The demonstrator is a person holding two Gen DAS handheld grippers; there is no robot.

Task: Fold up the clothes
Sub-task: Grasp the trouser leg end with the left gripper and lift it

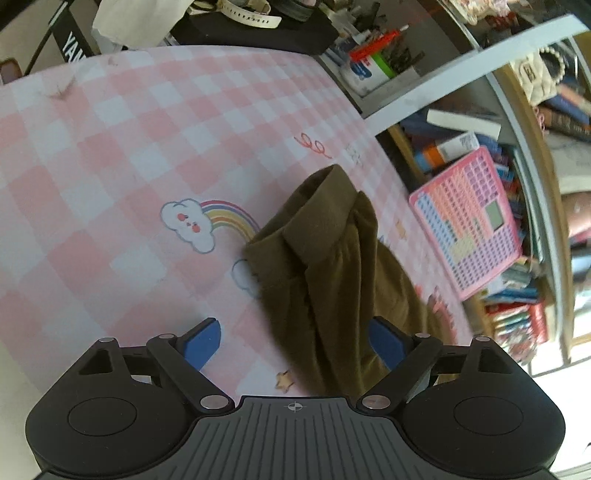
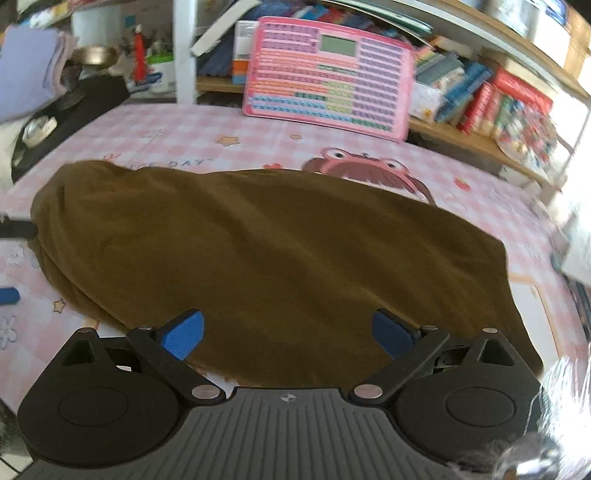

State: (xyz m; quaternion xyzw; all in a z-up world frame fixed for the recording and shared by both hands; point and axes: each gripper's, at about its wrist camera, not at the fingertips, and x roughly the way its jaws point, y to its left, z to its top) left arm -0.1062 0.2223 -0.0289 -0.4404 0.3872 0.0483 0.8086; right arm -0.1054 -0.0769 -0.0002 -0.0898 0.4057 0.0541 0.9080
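Note:
An olive-brown garment (image 2: 266, 251) lies folded in a long flat band on the pink checked cloth (image 2: 207, 129). In the left wrist view its end with a ribbed band (image 1: 325, 229) shows, bunched in folds. My left gripper (image 1: 293, 341) is open, its blue pads wide apart, just above the garment's near end; the right pad (image 1: 384, 343) is over the fabric. My right gripper (image 2: 288, 332) is open and empty, hovering over the garment's near edge. A blue pad of the left gripper (image 2: 8, 295) shows at the far left of the right wrist view.
A pink keyboard toy (image 2: 328, 74) leans against a bookshelf (image 2: 491, 99) full of books beyond the cloth. A black board (image 1: 258, 29) with a watch and clutter sits at the cloth's far end. The pink checked cloth (image 1: 110, 147) stretches left of the garment.

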